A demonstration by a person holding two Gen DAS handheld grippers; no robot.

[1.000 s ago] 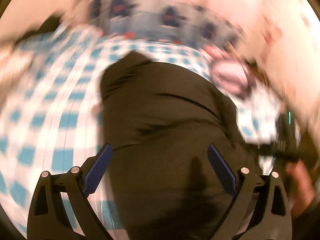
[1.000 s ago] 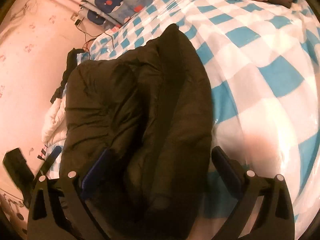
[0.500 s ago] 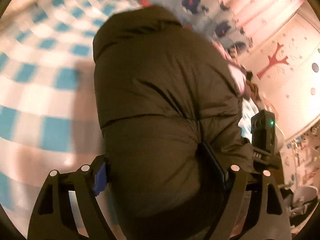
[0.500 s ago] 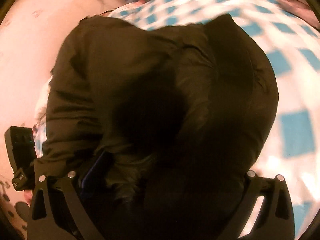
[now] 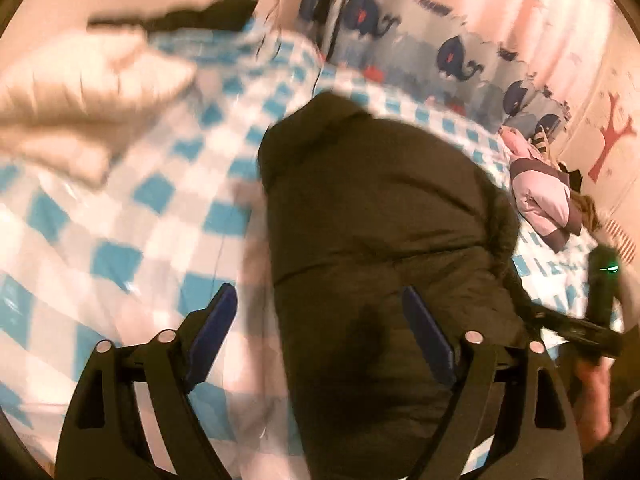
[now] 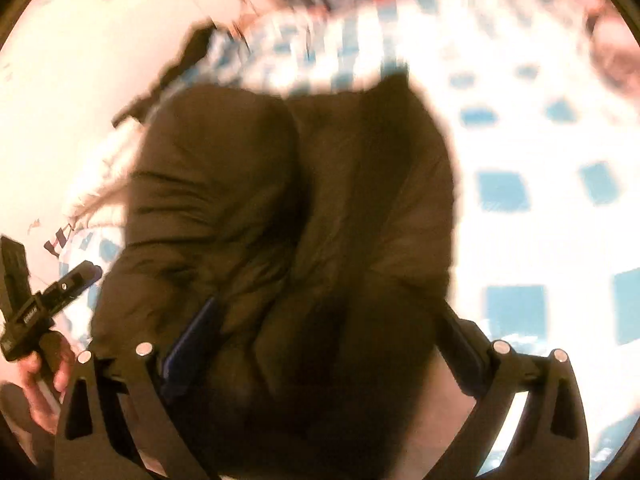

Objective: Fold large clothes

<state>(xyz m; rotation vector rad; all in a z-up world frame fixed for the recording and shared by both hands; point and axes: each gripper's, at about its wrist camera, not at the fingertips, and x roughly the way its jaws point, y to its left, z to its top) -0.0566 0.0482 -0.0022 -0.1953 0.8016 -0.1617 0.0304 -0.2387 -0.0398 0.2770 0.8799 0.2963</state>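
Note:
A dark olive puffy jacket (image 5: 380, 232) lies bunched on the blue-and-white checked sheet (image 5: 132, 216). My left gripper (image 5: 320, 320) hovers over the jacket's near left edge with its jaws opening. The right pad (image 5: 428, 336) is above the fabric and the left pad (image 5: 212, 328) is above the sheet, and neither presses on anything. In the right wrist view the jacket (image 6: 280, 208) bulges up between the wide jaws of my right gripper (image 6: 324, 336). Its blue left pad (image 6: 192, 340) is half buried in the fabric. Each gripper shows at the edge of the other's view, held by a hand (image 5: 596, 384).
A cream pillow or blanket (image 5: 80, 92) lies at the far left of the bed. A whale-print bumper (image 5: 460, 52) lines the far side. A pink and grey garment (image 5: 548, 200) sits right of the jacket. A pink wall with a red tree sticker (image 5: 612, 140) stands behind.
My left gripper has shifted left off the jacket's bulk, its left finger now over the sheet. My right gripper has closed in over the jacket and rolled, and the fabric fills its jaws.

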